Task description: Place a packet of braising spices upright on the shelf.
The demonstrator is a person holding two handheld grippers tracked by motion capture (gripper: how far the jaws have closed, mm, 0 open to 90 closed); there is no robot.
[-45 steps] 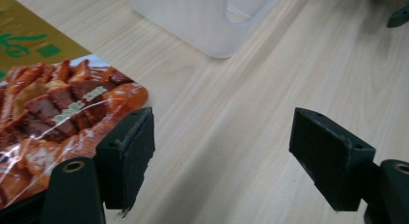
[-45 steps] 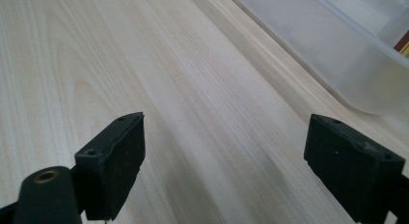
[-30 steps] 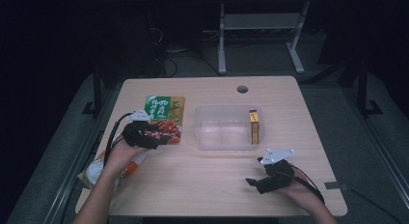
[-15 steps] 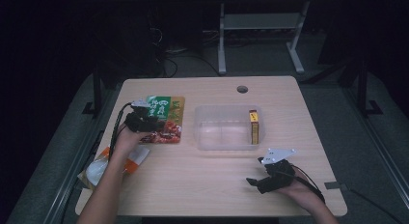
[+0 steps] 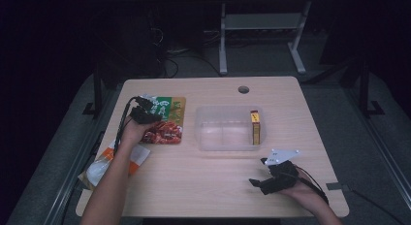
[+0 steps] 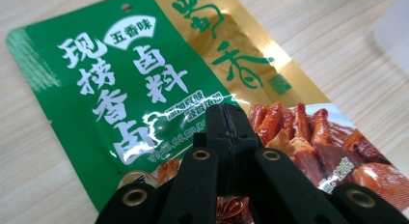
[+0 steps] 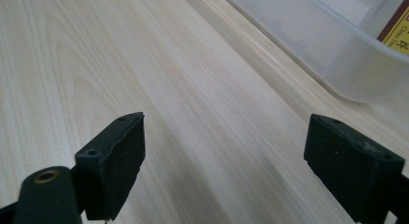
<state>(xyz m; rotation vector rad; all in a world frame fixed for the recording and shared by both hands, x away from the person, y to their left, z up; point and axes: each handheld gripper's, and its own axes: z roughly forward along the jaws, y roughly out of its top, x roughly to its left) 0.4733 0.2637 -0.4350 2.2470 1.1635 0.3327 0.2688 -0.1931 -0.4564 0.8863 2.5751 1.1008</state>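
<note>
A green and gold snack packet (image 5: 167, 119) printed with red meat lies flat on the wooden table's left half. My left gripper (image 5: 151, 116) is over it; its jaws have just been closing. In the left gripper view the left gripper (image 6: 226, 119) is shut, pads pressed together over the packet (image 6: 144, 79), with nothing seen between them. My right gripper (image 5: 256, 182) rests near the front right edge. In the right gripper view the right gripper (image 7: 224, 151) stands open over bare wood.
A clear plastic bin (image 5: 199, 130) sits mid-table with a yellow box (image 5: 255, 128) upright against its right wall; the bin (image 7: 328, 50) is just beyond the right jaws. An orange and white bag (image 5: 104, 162) lies at the left front edge. A cable hole (image 5: 243, 89) is at the back.
The left hand moved away from the front edge onto the snack packet, and its jaws closed. The right hand and gripper stayed where they were.
</note>
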